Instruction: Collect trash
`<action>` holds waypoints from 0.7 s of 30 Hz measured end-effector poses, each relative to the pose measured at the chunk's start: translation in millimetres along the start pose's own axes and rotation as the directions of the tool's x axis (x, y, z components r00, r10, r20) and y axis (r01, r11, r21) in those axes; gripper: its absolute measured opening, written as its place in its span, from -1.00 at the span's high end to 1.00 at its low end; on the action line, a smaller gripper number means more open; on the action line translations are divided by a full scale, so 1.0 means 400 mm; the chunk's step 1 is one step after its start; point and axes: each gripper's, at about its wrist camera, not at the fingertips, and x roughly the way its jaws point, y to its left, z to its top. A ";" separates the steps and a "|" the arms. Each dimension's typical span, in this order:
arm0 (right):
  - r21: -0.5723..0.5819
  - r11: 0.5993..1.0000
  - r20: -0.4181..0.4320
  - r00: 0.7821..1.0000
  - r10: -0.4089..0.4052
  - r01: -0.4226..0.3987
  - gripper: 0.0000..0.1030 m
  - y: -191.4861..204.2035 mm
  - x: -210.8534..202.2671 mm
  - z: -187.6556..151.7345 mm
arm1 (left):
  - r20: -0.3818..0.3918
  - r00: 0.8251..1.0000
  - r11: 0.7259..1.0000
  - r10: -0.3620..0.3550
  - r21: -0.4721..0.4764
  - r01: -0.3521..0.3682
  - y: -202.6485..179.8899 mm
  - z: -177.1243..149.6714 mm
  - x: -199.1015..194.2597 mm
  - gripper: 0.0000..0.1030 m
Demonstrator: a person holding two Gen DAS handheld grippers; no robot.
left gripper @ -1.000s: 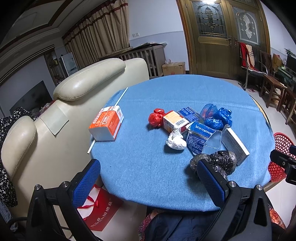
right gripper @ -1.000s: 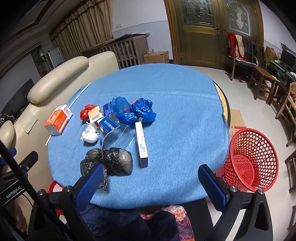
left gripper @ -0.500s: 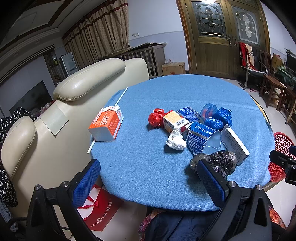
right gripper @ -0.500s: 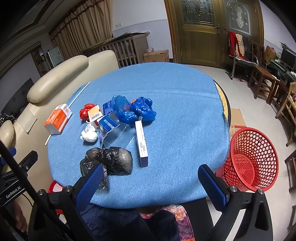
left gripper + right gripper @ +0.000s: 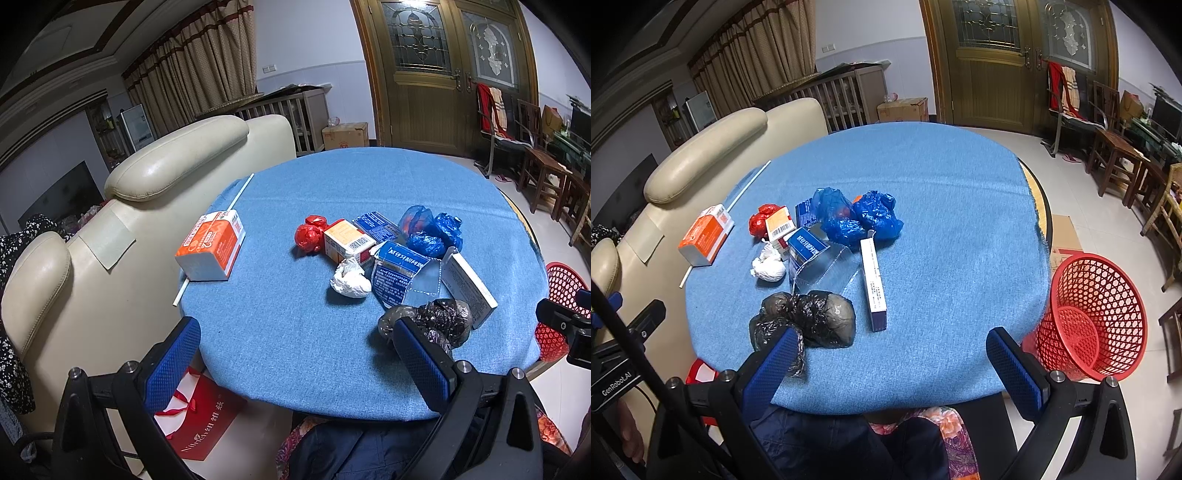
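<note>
Two hand-held grippers at the near edge of a round table covered in blue cloth [image 5: 960, 206], before any piece of trash is taken. The left gripper [image 5: 295, 363] and the right gripper [image 5: 892, 363] each show blue-padded fingers spread wide apart with nothing between them. The nearest item is a crumpled black plastic bag [image 5: 809, 321], lying just beyond the right gripper's left finger pad [image 5: 772, 365] and, in the left wrist view, just behind the left gripper's right finger pad [image 5: 419, 360]; it therefore sits between the two tools, slightly left of the right gripper's centre line. Its long axis runs roughly across the right gripper's line of sight (a sideways shift and a short reach forward would likely bring it between the fingers). Beside it lies a long white-and-blue carton [image 5: 873, 278], its long axis pointing away from the right gripper. Further off are blue plastic bags [image 5: 860, 218], a crumpled white paper ball [image 5: 768, 267], a red wrapper [image 5: 759, 221] and an orange-and-white box [image 5: 705, 234] near the left edge. The red mesh plastic basket [image 5: 1100, 317] stands on the floor to the right of the table: the right wrist view shows its full open mouth, whereas the left wrist view shows only a sliver at the frame edge, so the right hand appears the nearer for the drop.
</note>
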 end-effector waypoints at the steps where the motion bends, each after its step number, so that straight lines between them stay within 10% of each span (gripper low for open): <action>1: 0.000 1.000 0.000 1.000 0.000 0.000 -1.00 0.000 0.000 0.000 | 0.000 1.000 1.000 0.000 0.000 0.000 0.000 0.000 0.000 -1.00; 21: 0.014 1.000 -0.042 0.999 0.009 -0.008 -1.00 -0.006 0.026 0.000 | -0.022 1.000 1.000 -0.004 0.007 0.004 -0.001 -0.008 0.015 -1.00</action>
